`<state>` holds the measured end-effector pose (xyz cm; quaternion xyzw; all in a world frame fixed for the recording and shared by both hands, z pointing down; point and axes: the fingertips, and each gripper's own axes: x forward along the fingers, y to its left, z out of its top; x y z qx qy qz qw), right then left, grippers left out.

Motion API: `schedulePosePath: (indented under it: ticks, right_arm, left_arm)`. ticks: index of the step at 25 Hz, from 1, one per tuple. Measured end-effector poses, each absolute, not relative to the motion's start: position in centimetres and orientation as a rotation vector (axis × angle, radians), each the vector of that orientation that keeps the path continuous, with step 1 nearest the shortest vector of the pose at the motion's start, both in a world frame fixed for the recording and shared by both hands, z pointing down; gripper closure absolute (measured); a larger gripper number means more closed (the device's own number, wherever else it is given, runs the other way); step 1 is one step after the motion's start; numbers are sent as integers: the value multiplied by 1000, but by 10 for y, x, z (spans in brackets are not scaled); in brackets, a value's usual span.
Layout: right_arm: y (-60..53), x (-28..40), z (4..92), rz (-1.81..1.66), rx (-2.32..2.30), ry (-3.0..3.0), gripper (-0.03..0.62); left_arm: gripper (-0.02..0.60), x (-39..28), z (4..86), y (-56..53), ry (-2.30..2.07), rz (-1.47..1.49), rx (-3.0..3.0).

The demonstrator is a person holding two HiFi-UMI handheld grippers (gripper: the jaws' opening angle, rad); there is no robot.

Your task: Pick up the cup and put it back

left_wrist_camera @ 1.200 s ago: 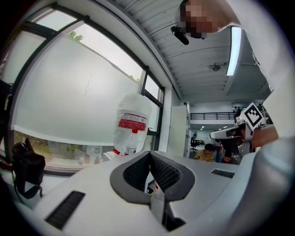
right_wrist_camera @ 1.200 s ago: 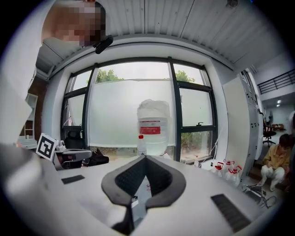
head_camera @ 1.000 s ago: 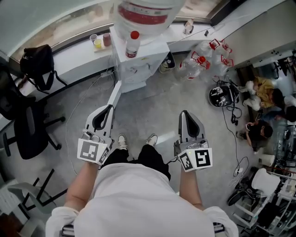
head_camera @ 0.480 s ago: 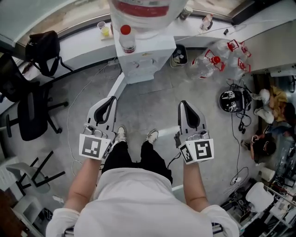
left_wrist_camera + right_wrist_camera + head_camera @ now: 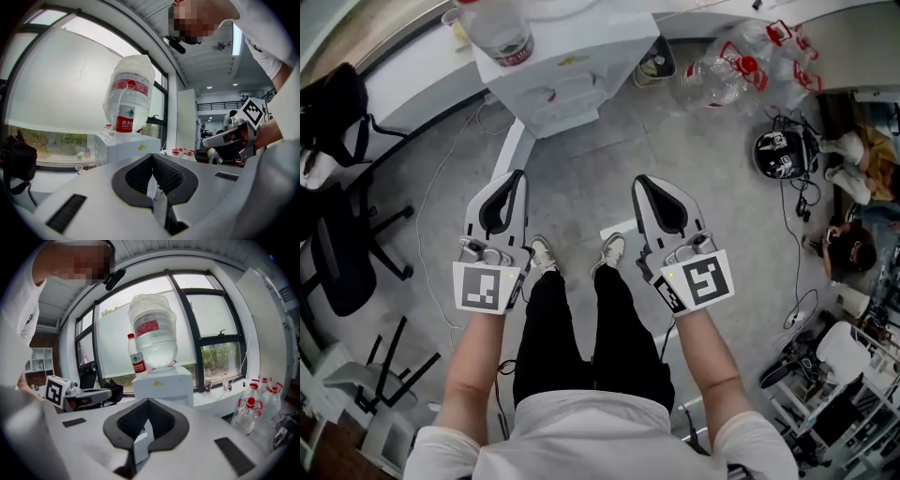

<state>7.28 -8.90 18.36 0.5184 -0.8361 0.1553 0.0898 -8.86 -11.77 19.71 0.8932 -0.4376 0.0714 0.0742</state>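
**Both grippers empty, cup sitting on the window worktop**

The person is standing on the grey floor (image 5: pixel 581 187) and facing a white water dispenser (image 5: pixel 572 70), holding one gripper in each hand out in front of the body. The left gripper (image 5: pixel 517 174) is pointing toward the dispenser with its fingers (image 5: pixel 140 176) pressed together and nothing between them. The right gripper (image 5: pixel 639 180) is doing the same beside it, its fingers (image 5: pixel 131 420) also meeting at the tips and carrying nothing.

A small cup (image 5: pixel 78 167) is standing upright on the long white worktop (image 5: pixel 412 75) under the window, to the left of the dispenser and well apart from both grippers.

A large upturned water jug (image 5: pixel 152 333) is sitting on top of the dispenser, and a small bottle with a red cap (image 5: pixel 137 359) is standing just beside it on the dispenser's top. Several clear bottles with red caps (image 5: pixel 722 75) are lying on the floor to the right of the dispenser. A black bag (image 5: pixel 333 108) is resting at the left end of the worktop, with a black office chair (image 5: pixel 342 253) below it.
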Motion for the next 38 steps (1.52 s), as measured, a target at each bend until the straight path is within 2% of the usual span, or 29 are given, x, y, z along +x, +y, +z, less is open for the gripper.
schedulePosePath:
  ticks: [8, 13, 25, 38]
  right_arm:
    - [-96, 92, 293, 356, 1657, -2440, 574]
    - [-93, 106, 378, 291, 1603, -2445, 574]
    - [-104, 123, 560, 213, 1552, -2466, 574]
    - [-167, 108, 686, -49, 1445, -2521, 574]
  left_arm:
    - [557, -69, 312, -120, -1279, 264, 2757]
    - [557, -61, 367, -121, -1383, 164, 2741]
    - [557, -42, 535, -118, -1358, 230, 2799]
    - [557, -57, 665, -158, -1407, 134, 2819]
